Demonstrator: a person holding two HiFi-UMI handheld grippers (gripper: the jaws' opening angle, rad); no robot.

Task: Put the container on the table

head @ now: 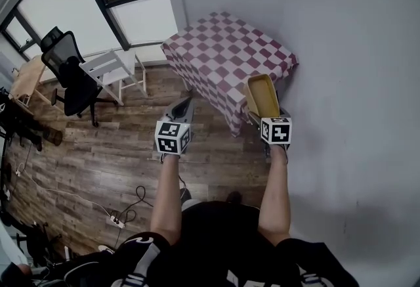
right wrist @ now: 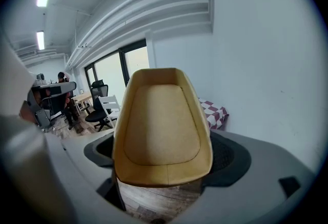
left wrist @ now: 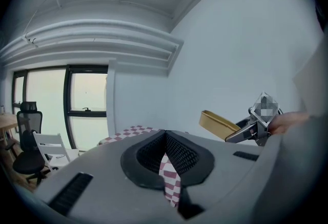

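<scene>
The head view looks steeply down from overhead; both gripper views face forward (along their jaws) toward the shared checkered table (head: pixel 230 56).

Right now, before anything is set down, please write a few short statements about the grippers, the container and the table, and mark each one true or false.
1. The right gripper holds the container. True.
2. The container stands on the table. False: it is held in the air over the floor, at the table's near edge.
3. The left gripper holds a cup. False: its jaws are together and hold nothing.
4. The table has a red and white checked cloth. True.
5. The black chair stands against the table. False: it stands apart from it, near the window.
</scene>
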